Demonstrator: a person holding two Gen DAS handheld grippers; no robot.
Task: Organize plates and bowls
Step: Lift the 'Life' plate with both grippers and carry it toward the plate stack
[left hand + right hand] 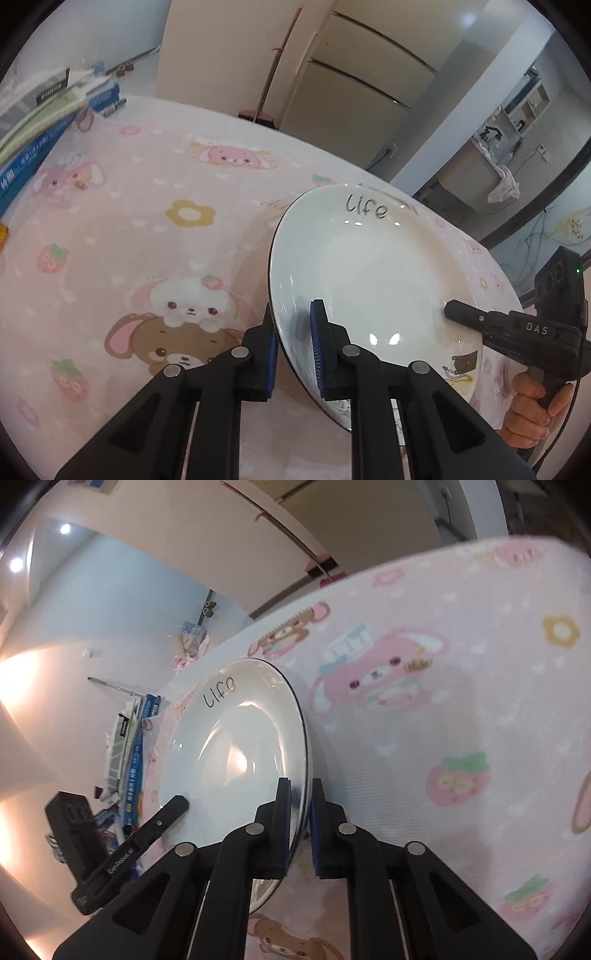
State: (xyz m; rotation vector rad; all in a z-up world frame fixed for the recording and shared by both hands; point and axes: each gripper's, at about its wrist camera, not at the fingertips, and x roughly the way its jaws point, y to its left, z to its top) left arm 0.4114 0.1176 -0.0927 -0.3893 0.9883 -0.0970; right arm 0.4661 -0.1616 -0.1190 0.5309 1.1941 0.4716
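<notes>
A white plate [369, 273] with "Life" written on it and a thin dark rim is held tilted above the pink cartoon tablecloth [147, 229]. My left gripper [293, 354] is shut on the plate's near left rim, one blue pad on each face. The right gripper [465, 314] grips the plate's right rim, held by a hand. In the right wrist view the same plate [236, 746] stands edge-on, and my right gripper [300, 830] is shut on its rim. The left gripper [173, 808] touches the plate's far side.
A stack of books and papers [44, 122] lies at the table's far left edge; it also shows in the right wrist view [129, 760]. A fridge [354, 74] and a broom [273, 74] stand beyond the table. A doorway opens at the right.
</notes>
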